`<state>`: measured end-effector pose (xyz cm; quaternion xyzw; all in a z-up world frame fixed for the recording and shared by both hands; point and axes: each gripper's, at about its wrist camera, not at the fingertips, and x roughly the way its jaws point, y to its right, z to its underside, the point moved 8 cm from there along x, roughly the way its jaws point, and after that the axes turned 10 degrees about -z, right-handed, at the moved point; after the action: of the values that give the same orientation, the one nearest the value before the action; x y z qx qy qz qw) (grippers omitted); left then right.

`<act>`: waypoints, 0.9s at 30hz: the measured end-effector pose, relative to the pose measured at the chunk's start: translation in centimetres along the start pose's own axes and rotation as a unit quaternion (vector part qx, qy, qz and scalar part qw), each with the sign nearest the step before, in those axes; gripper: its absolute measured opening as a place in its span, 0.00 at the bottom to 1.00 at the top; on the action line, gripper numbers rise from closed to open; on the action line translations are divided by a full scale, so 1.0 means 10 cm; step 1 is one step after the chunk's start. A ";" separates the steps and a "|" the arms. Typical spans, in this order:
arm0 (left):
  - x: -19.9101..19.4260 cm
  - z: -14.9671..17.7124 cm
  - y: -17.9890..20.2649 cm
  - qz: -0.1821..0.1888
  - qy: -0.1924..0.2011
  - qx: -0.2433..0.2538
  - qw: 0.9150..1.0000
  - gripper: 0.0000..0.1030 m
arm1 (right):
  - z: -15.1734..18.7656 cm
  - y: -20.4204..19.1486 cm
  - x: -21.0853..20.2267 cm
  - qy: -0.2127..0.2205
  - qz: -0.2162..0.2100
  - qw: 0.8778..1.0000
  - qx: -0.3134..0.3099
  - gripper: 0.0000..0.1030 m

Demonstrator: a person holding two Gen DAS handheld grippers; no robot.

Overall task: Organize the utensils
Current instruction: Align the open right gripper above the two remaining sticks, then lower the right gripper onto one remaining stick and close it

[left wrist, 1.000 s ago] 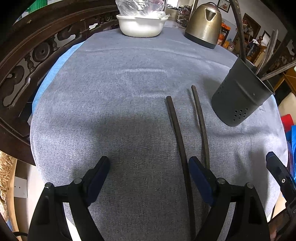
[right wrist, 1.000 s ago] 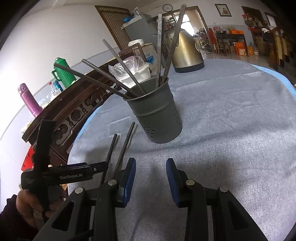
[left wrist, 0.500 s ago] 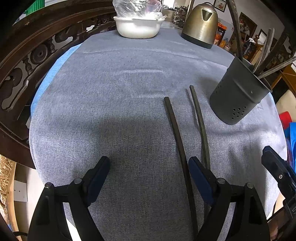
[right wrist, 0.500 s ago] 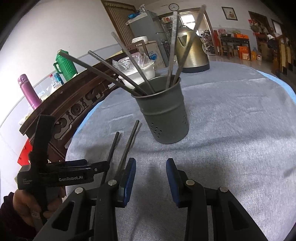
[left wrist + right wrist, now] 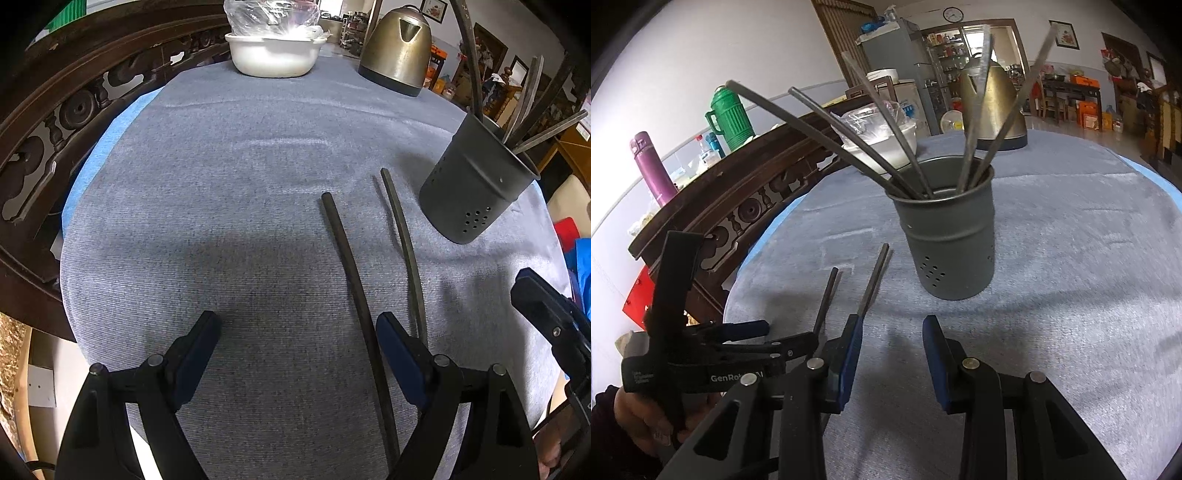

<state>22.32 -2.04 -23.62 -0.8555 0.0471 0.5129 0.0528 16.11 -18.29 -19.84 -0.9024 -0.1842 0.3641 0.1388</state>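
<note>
Two dark chopsticks lie on the grey cloth: a thicker one (image 5: 349, 273) and a thinner one (image 5: 404, 243), also in the right wrist view (image 5: 824, 300) (image 5: 874, 280). A dark grey perforated utensil holder (image 5: 476, 184) (image 5: 947, 236) stands upright beyond them with several chopsticks (image 5: 882, 133) in it. My left gripper (image 5: 299, 332) is open and empty; the thicker chopstick runs just inside its right finger. My right gripper (image 5: 891, 338) is open and empty, just short of the holder.
A white bowl under plastic wrap (image 5: 273, 48) and a brass-coloured kettle (image 5: 397, 55) stand at the far side of the table. A carved dark wooden chair back (image 5: 74, 103) runs along the left edge. The right gripper's body (image 5: 550, 317) shows at the right.
The left gripper has eased back and tilted a little, so the table's far side shows more. The right gripper has moved nearer the holder. Both stay open.
</note>
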 end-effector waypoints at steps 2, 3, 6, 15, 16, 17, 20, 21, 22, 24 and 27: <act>0.00 0.01 -0.01 0.001 0.001 0.001 1.000 0.85 | -0.01 -0.02 0.02 -0.003 -0.001 1.000 -0.001 0.37; 0.00 0.01 -0.02 0.002 0.001 0.000 1.000 0.85 | -0.01 -0.02 0.03 -0.004 -0.001 1.000 -0.001 0.37; -0.02 0.02 -0.05 0.003 0.000 -0.001 1.000 0.85 | -0.04 -0.05 0.07 -0.006 -0.002 1.000 -0.003 0.37; -0.05 0.06 -0.15 -0.001 0.002 -0.001 1.000 0.85 | -0.04 -0.13 0.28 -0.031 -0.007 0.999 -0.007 0.37; -0.05 0.06 -0.16 -0.001 0.003 -0.001 1.000 0.85 | -0.03 -0.14 0.30 -0.034 -0.007 0.999 -0.006 0.37; -0.05 0.06 -0.18 0.000 0.003 -0.001 1.000 0.85 | -0.03 -0.14 0.33 -0.037 -0.007 0.999 -0.005 0.37; -0.03 0.06 -0.22 0.003 0.004 0.000 1.000 0.85 | -0.03 -0.15 0.39 -0.042 -0.010 0.999 -0.002 0.37; -0.03 0.06 -0.22 0.003 0.004 0.000 1.000 0.85 | -0.03 -0.15 0.41 -0.044 -0.011 0.999 -0.003 0.37; -0.03 0.07 -0.23 0.004 0.005 0.001 1.000 0.85 | -0.03 -0.16 0.44 -0.047 -0.012 0.999 -0.004 0.37; -0.03 0.07 -0.24 0.006 0.006 0.002 1.000 0.85 | -0.02 -0.18 0.47 -0.053 -0.013 0.998 -0.008 0.37; -0.03 0.08 -0.30 0.004 0.007 0.003 1.000 0.85 | 0.03 -0.21 0.53 -0.066 -0.017 0.998 -0.011 0.36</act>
<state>21.87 1.01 -23.57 -0.8589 0.0528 0.5066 0.0527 18.90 -14.05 -22.44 -0.8746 -0.2122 0.4183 0.1223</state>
